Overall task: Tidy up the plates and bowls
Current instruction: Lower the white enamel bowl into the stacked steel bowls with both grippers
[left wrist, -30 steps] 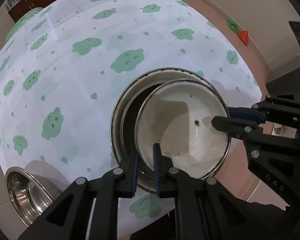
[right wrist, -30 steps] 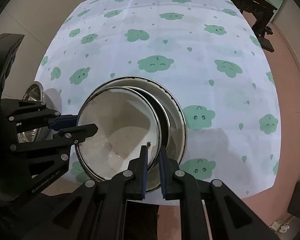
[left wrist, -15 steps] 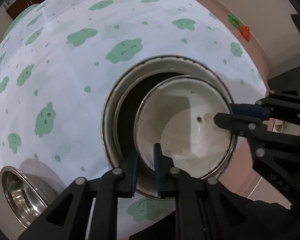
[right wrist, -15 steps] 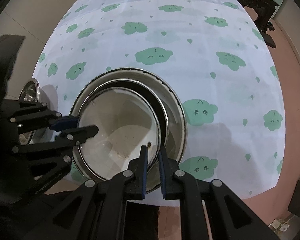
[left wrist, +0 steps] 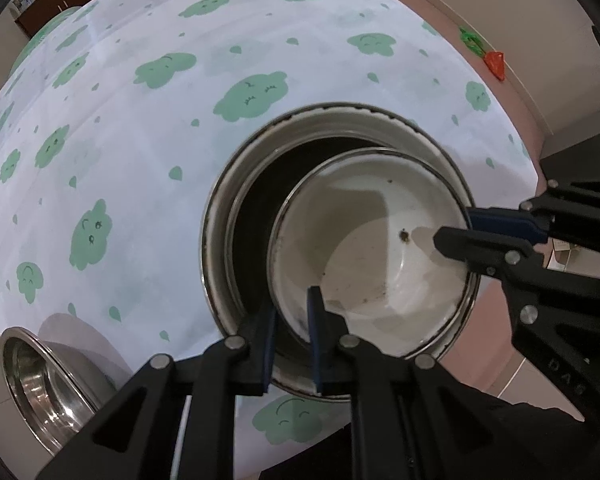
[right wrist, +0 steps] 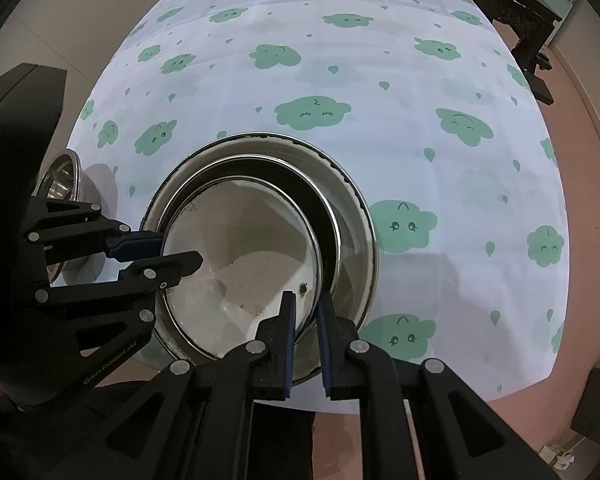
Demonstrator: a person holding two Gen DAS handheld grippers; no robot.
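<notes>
A white enamel bowl [left wrist: 372,248] with a dark rim and specks inside is held tilted over a larger white enamel basin [left wrist: 340,120] on the table. My left gripper [left wrist: 292,320] is shut on the bowl's near rim. My right gripper [right wrist: 305,312] is shut on the bowl's opposite rim, and shows in the left wrist view [left wrist: 456,232]. The bowl [right wrist: 240,264] sits partly inside the basin [right wrist: 352,208], with a dark gap behind it. My left gripper also shows in the right wrist view [right wrist: 172,248].
A steel bowl [left wrist: 36,380] stands on the table at the near left corner, also in the right wrist view [right wrist: 60,184]. The table has a white cloth with green clouds [right wrist: 312,112]. Its near edge lies just under the basin. Dark furniture [right wrist: 520,8] stands beyond.
Both grippers have lowered the white bowl further into the basin and moved it slightly forward. Both grips have stayed shut on its rim.
</notes>
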